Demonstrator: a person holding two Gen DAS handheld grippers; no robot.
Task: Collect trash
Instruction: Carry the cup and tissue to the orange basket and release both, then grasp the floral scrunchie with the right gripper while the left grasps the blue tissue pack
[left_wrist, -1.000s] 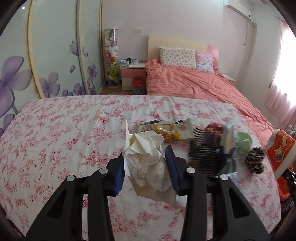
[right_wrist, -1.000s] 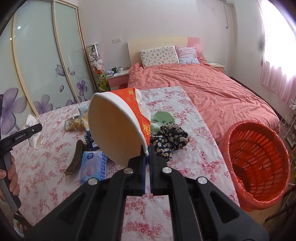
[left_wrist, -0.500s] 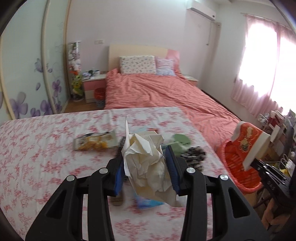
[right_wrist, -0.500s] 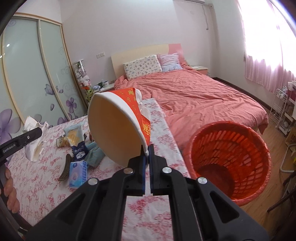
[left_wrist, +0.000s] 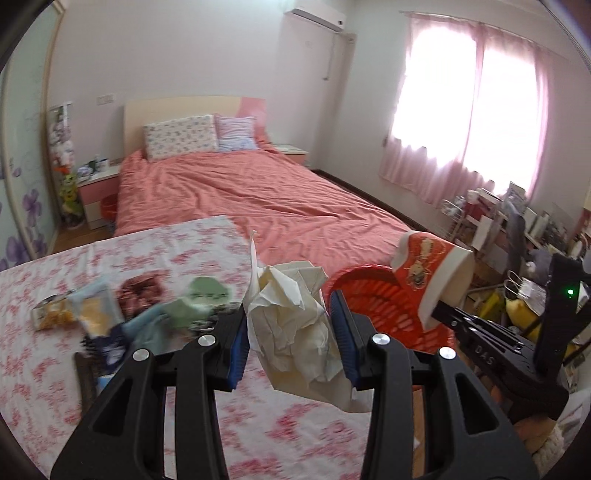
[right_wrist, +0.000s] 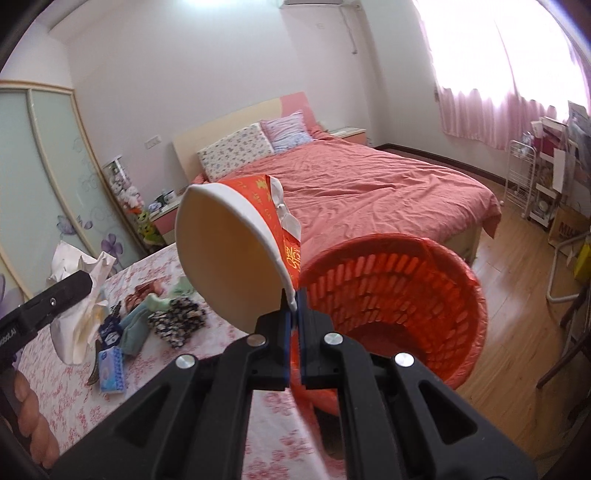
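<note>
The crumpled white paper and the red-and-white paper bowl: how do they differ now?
The crumpled white paper is soft and shapeless; the red-and-white paper bowl is rigid, tipped on its side. The left tool squeezes the paper's bulk with its pads apart; the right tool pinches only the bowl's thin rim. Both are held off the surface.

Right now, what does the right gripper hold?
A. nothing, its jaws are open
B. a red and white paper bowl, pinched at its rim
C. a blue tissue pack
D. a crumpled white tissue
B: in the right wrist view the right gripper is shut on the rim of the paper bowl, beside the red basket; the crumpled tissue is in the left gripper.
</note>
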